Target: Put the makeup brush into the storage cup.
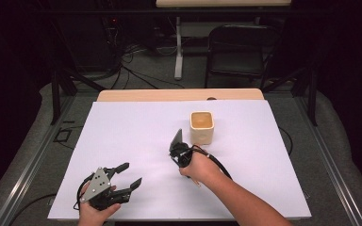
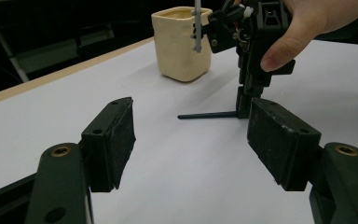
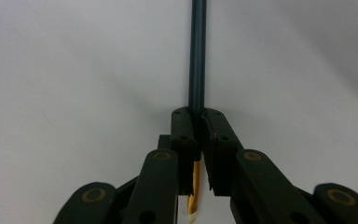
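My right gripper (image 1: 176, 141) points down at the white sheet (image 1: 122, 132) and is shut on a thin dark stick (image 3: 197, 56). The stick lies flat on the sheet and sticks out past the closed jaws (image 2: 205, 115). Behind the pads in the right gripper view, its yellow-orange end (image 3: 193, 196) shows. A cream square cup (image 1: 201, 127) stands upright just right of and behind this gripper. My left gripper (image 1: 129, 173) rests near the sheet's front left, open, with nothing between its pads (image 2: 116, 130). It faces the cup (image 2: 182, 42) and the right gripper (image 2: 243, 108).
The sheet covers a wooden table whose far edge (image 1: 179, 95) shows beyond it. A black folding chair (image 1: 238, 52) and cables stand on the floor behind. Metal rails run along both sides of the table.
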The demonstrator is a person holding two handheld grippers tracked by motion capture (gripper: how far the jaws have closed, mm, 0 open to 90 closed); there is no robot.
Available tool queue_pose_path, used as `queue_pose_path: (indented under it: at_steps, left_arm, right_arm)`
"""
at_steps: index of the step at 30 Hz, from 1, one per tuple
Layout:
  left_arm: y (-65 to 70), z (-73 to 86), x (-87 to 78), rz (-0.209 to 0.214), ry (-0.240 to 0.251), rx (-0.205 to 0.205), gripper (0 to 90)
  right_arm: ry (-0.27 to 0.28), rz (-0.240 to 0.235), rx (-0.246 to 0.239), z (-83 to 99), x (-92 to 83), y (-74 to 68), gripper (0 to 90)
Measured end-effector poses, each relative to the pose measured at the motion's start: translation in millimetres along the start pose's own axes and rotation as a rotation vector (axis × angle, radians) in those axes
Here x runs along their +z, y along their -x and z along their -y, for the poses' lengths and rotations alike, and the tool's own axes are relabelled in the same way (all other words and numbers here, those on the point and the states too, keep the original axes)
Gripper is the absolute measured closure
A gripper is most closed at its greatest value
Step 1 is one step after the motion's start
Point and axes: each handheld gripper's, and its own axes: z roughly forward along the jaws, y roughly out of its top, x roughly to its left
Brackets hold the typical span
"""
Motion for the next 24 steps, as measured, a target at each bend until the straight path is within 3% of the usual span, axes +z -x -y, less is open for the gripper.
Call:
queue_pose_path:
  at_steps: [6, 13, 24]
  left_arm:
    - [-0.4, 0.1, -0.1, -0.002, 0.002, -0.003, 32.1]
    - [-0.6, 0.2, 0.1, -0.001, 0.004, -0.002, 32.1]
    - [-0.5, 0.4, 0.7, -0.001, 0.0, -0.005, 32.1]
  right_arm:
    - [0.002, 0.007, -0.02, -0.7, -3.4, -0.1, 83.3]
    - [0.036, -0.013, -0.009, 1.4, -11.4, 1.9, 83.3]
    - [0.065, -0.038, -0.032, 5.0, -19.8, 2.6, 83.4]
